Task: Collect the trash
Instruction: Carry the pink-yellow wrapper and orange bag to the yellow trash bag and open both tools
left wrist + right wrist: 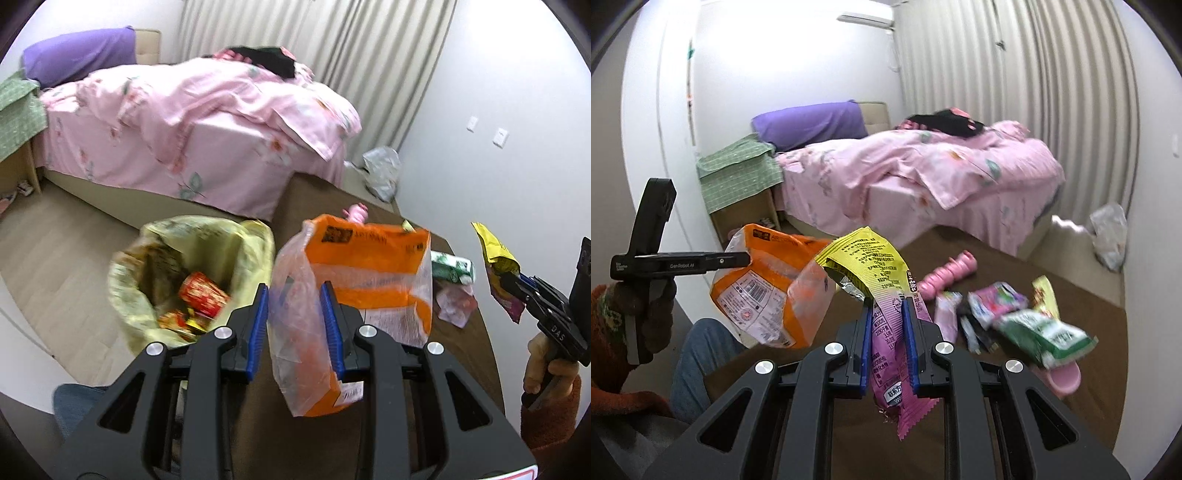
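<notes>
Left gripper point(295, 314) clamps an orange-and-clear plastic bag point(354, 295), long axis roughly upright, open mouth up, held above the brown table point(458, 354) edge. Bag's print too blurred to read; barcode label visible in right wrist view. Right gripper point(886, 339) clamps a yellow-and-pink snack wrapper point(882, 295), long axis along the fingers, torn yellow end pointing away and curling left. Small Chinese print only. "GenRobot AI" reads on the left gripper's body. Lined trash bin point(192, 280) stands on the floor left of the bag. More wrappers point(1027, 325) lie on the table.

Glossy plastic orange bag point(369, 266), foil-lined wrapper point(864, 266), cloth bedding point(207, 107)
</notes>
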### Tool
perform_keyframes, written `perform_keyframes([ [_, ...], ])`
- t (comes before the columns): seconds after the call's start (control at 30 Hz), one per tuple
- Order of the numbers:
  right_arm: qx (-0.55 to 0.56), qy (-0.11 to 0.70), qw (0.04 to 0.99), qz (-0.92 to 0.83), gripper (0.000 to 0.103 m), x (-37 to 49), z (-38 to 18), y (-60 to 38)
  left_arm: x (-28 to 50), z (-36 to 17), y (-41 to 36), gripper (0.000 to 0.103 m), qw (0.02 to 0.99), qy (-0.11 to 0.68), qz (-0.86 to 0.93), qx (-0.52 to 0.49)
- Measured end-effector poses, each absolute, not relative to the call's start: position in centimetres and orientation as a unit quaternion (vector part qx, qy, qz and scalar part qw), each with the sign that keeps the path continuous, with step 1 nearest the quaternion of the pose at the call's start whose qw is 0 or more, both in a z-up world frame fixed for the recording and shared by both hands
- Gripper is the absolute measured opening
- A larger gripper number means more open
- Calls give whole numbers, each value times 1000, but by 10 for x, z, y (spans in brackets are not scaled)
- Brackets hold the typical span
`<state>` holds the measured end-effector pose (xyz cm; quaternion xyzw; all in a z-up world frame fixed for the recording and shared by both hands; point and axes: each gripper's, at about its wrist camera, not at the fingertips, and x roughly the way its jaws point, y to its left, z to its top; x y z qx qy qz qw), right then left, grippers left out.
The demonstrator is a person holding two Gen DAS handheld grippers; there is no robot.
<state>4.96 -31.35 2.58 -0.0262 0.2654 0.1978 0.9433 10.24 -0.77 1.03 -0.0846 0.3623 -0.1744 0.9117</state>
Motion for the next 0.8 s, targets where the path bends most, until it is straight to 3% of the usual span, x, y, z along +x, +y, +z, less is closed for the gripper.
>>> perform_keyframes([
  [0.43, -71, 256, 922, 282, 16, 107, 54, -225, 124, 29, 94, 27, 944, 300, -67, -119],
  [0.8, -52, 311, 877, 363, 16, 198, 21, -150, 187, -30, 123, 27, 931, 325, -13, -166],
])
